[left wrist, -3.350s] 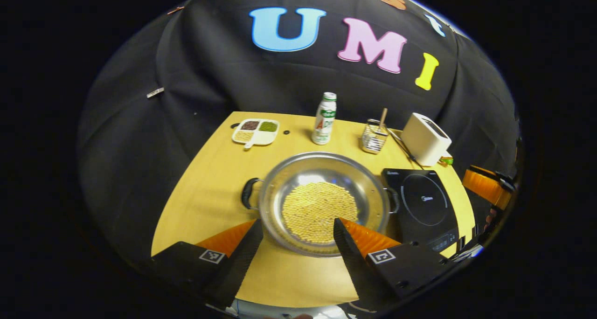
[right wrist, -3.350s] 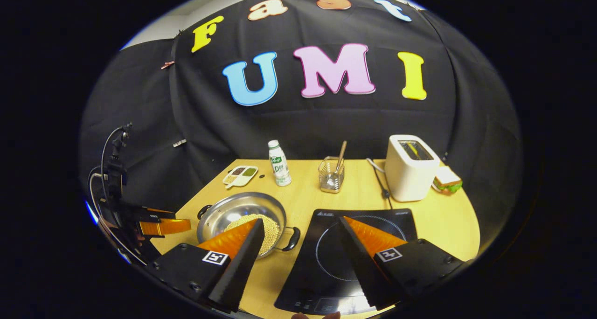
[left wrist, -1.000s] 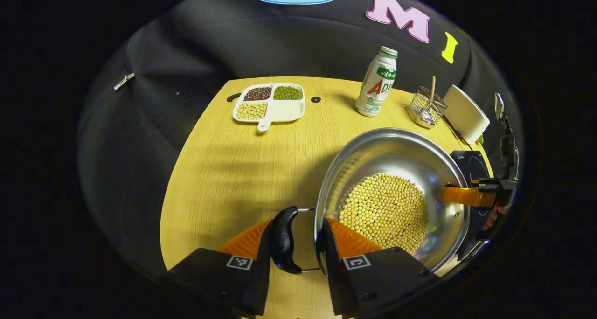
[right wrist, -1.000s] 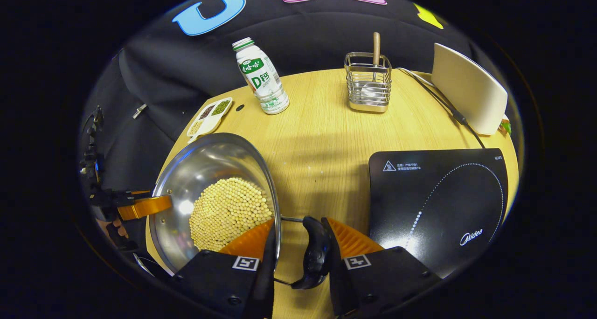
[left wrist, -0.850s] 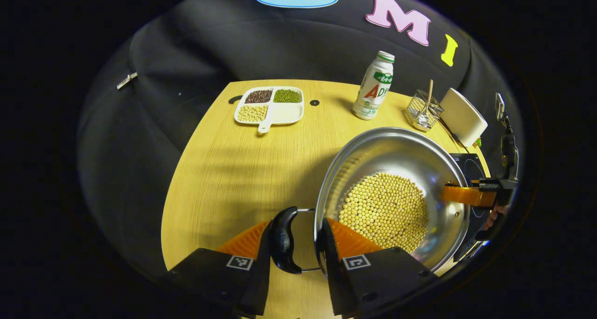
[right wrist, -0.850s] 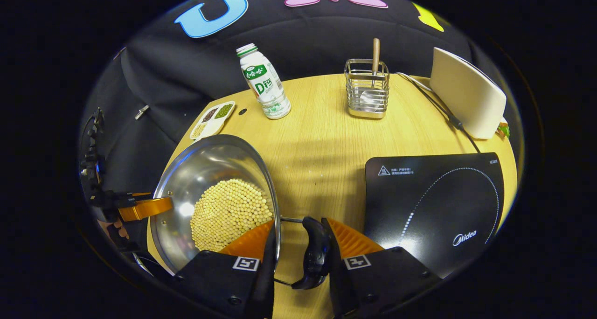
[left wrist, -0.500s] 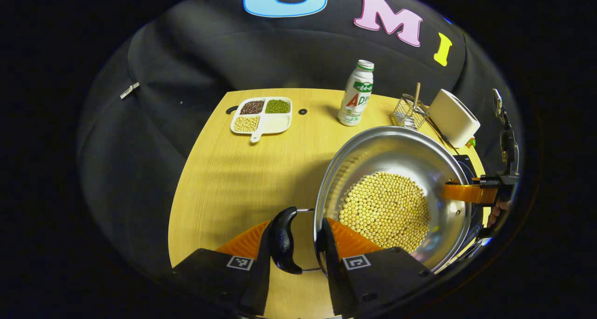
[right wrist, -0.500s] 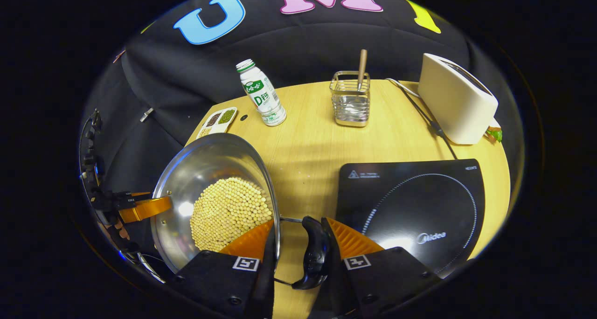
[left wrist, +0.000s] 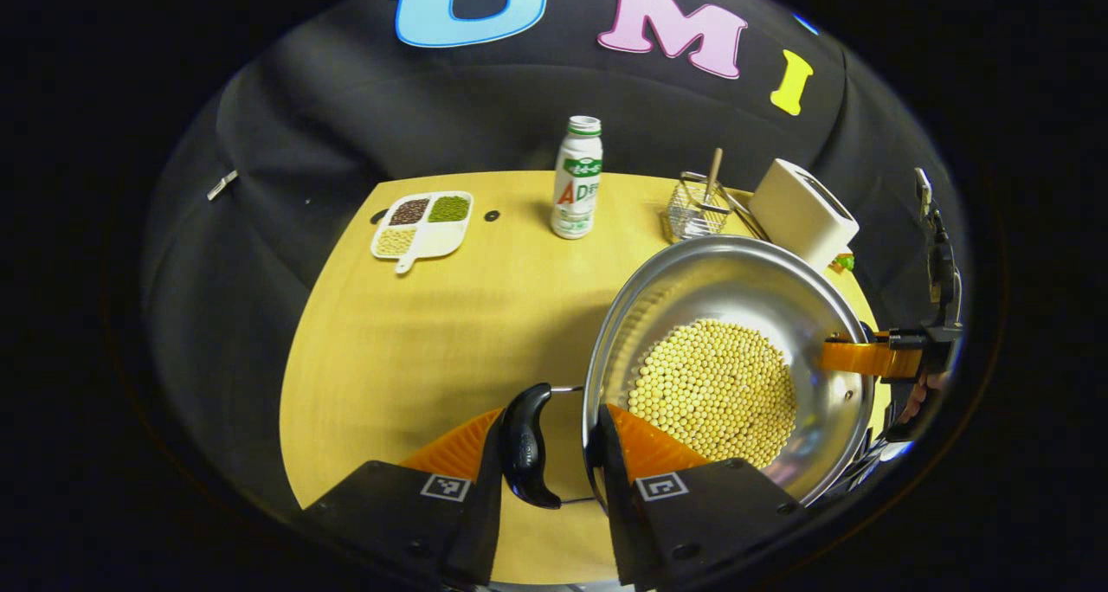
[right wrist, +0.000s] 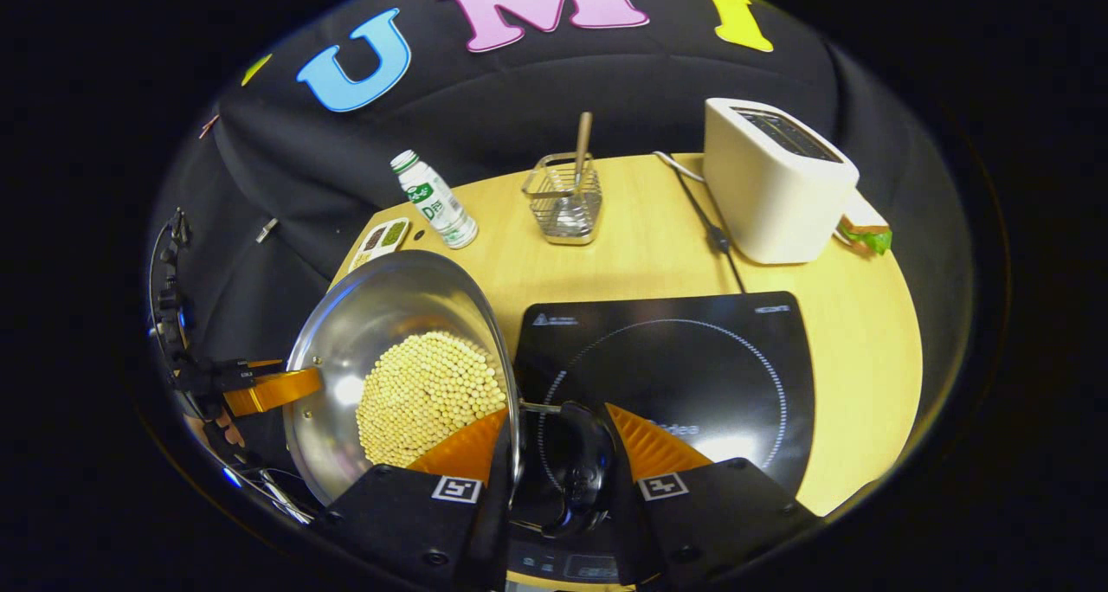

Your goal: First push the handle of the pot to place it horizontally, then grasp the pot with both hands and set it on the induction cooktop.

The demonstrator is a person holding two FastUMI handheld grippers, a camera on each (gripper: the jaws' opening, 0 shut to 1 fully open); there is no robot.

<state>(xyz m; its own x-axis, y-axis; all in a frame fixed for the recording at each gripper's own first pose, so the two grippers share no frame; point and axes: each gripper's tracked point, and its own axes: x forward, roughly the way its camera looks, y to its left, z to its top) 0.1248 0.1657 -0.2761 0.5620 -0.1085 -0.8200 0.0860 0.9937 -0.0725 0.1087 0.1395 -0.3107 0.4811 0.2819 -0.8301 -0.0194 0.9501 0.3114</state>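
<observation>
A steel pot filled with yellow beans hangs between my two grippers. My left gripper is shut on the pot's black left handle, with one finger outside the handle and the other inside the rim. In the right gripper view, my right gripper is shut the same way on the black right handle, with the pot to its left. That handle hovers over the near left part of the black induction cooktop. The other gripper shows at the pot's far rim.
At the back of the wooden table stand a divided dish of beans, a white bottle, a wire utensil holder and a white toaster with its cable. A sandwich lies beside the toaster.
Both grippers, which stood open above the table, closed on the handles. Over the last second the pot has travelled right, so the right handle is now over the cooktop.
</observation>
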